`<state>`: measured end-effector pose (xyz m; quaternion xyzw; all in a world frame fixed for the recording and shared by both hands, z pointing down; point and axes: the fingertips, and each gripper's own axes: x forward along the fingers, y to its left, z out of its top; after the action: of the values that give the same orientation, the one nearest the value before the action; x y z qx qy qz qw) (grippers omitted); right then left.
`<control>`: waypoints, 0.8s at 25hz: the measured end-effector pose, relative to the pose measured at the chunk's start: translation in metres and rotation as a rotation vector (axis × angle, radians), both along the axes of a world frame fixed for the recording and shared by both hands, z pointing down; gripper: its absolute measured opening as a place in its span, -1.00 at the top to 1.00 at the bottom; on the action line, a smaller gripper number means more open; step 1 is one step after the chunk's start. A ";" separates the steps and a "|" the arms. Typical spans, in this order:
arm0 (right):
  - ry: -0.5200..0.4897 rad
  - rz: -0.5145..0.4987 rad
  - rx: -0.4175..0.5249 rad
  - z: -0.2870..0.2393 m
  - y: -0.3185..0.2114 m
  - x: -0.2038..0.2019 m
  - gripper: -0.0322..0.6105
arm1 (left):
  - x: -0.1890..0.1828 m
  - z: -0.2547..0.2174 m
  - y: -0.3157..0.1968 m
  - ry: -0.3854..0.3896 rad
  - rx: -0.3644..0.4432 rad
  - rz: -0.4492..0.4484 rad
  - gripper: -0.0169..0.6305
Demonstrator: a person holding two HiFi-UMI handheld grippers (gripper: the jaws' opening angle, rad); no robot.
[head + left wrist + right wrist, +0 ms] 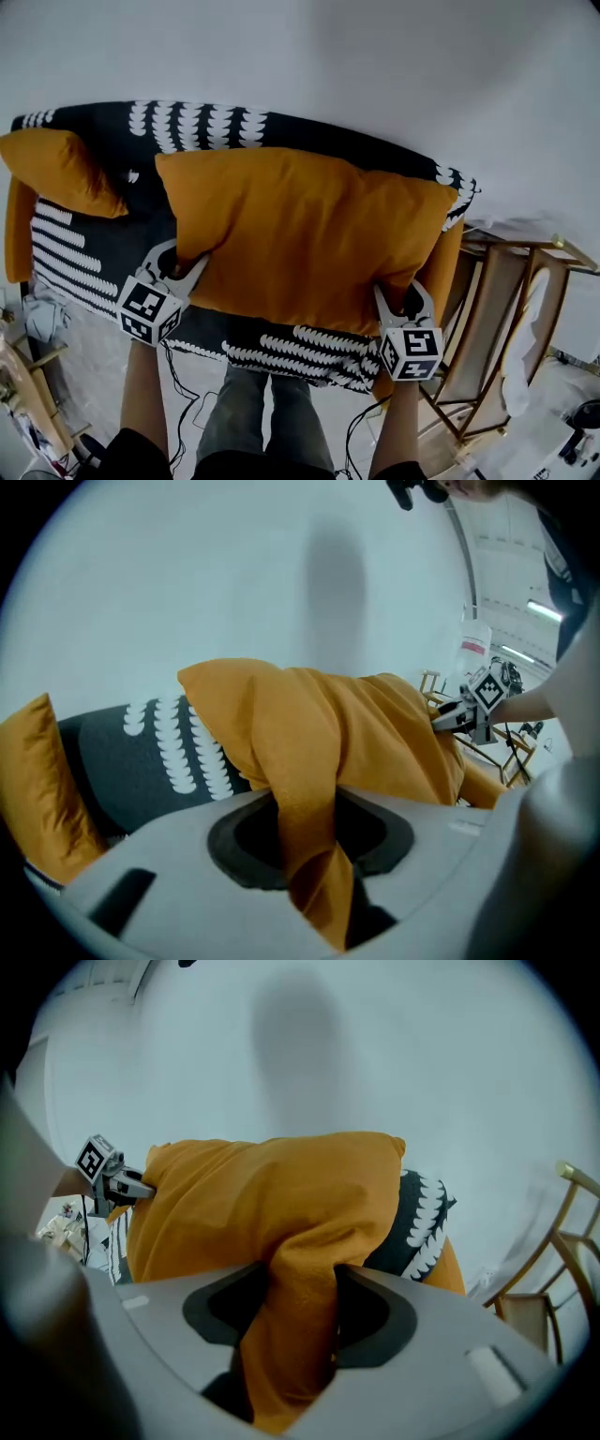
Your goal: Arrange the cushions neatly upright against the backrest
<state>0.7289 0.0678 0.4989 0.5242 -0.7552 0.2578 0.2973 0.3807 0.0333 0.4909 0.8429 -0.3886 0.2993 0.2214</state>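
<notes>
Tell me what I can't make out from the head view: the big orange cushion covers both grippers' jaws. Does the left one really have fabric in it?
Observer: Yes. In the left gripper view, the left gripper has a narrow fold of the big cushion pinched between its jaws.
Operator: And the right side?
Observer: The right gripper view shows the right gripper clamped on a thicker bunch of the same cushion's fabric, which fills the gap between its jaws.
</notes>
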 end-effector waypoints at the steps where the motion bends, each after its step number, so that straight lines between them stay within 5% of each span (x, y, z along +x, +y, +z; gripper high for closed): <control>1: 0.000 0.011 0.019 -0.006 -0.006 -0.001 0.15 | 0.000 -0.007 -0.009 0.000 0.021 0.008 0.55; 6: -0.002 0.067 0.105 -0.025 -0.033 -0.001 0.14 | -0.001 -0.026 -0.044 0.022 0.109 0.020 0.55; 11: -0.001 0.101 0.092 -0.003 -0.045 -0.004 0.14 | -0.004 -0.010 -0.068 -0.011 0.131 0.039 0.54; 20: 0.026 0.118 0.034 0.036 -0.053 -0.001 0.13 | -0.008 0.030 -0.079 -0.060 0.078 0.064 0.50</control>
<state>0.7274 0.0152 0.5349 0.5763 -0.7232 0.2554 0.2824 0.3722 -0.0459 0.5207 0.8535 -0.3794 0.3159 0.1670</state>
